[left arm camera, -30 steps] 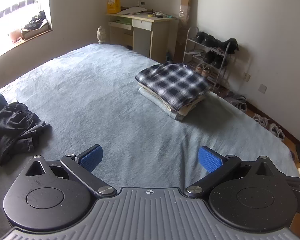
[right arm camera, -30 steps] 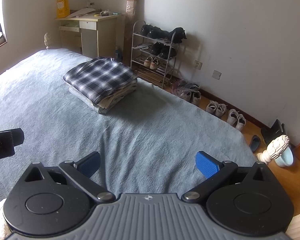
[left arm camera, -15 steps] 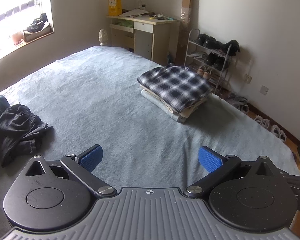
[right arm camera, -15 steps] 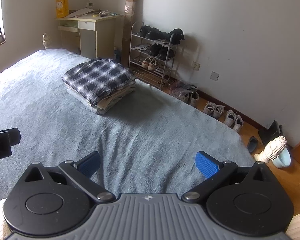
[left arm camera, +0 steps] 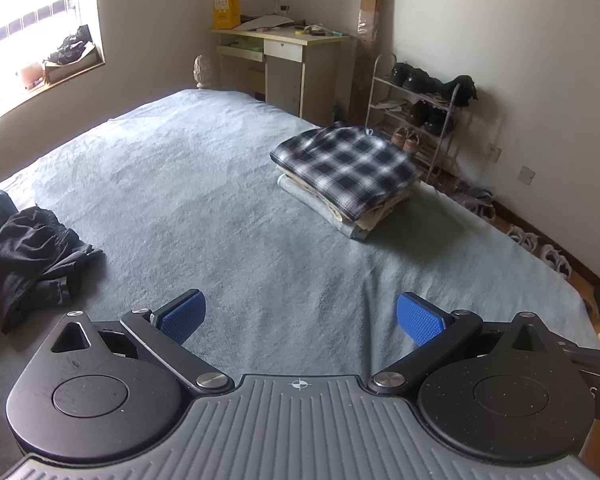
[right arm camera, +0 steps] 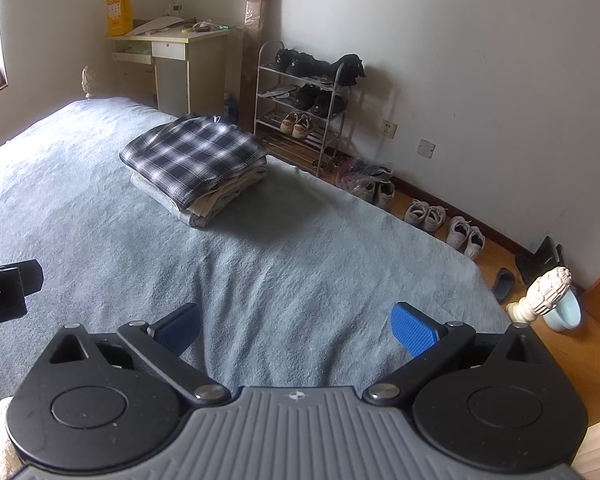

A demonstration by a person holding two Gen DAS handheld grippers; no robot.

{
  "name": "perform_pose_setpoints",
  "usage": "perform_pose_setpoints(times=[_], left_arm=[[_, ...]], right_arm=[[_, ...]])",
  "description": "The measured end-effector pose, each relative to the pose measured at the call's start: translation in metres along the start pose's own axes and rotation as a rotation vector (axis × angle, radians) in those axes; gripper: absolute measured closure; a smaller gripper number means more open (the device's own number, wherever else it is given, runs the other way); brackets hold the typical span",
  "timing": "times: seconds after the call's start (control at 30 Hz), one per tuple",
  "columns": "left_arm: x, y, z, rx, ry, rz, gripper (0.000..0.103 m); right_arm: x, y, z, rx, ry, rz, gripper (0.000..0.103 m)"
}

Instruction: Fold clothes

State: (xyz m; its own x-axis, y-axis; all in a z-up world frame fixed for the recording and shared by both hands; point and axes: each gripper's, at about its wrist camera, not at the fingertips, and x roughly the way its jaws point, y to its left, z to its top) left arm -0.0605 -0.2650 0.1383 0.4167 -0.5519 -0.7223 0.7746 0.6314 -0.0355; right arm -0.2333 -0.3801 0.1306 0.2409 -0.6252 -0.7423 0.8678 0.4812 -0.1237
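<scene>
Nubby matt cloth bedspread (left arm camera: 204, 200); soft woven plaid shirt (left arm camera: 343, 164); chromed metal shoe rack (right arm camera: 300, 108).

Daylight pours through a window (left arm camera: 32, 28) at left. A pale desk (left arm camera: 284, 56) and a metal shoe rack (right arm camera: 300, 108) stand against white walls.

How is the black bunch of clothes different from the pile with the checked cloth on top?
The crumpled black clothes lie in a loose, rumpled heap, while the stack topped by a navy-and-white checked cloth is folded flat in neat layers. The black heap is plain and dark; the stack shows a check pattern over pale layers. The heap sits at the left edge of the blue-grey bedspread, the stack towards the far right. Both rest on the bed, untouched by either gripper.
</scene>
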Motion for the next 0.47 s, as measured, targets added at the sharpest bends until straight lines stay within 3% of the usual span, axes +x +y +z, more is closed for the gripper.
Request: perform_pose_setpoints(times=[0.47], left_arm=[[0.0006,-0.0008,0.0006,0.002,0.004,-0.002,0.0]], right_arm=[[0.0023,-0.0001,0.0006,-0.004,0.005,0.001,0.0]])
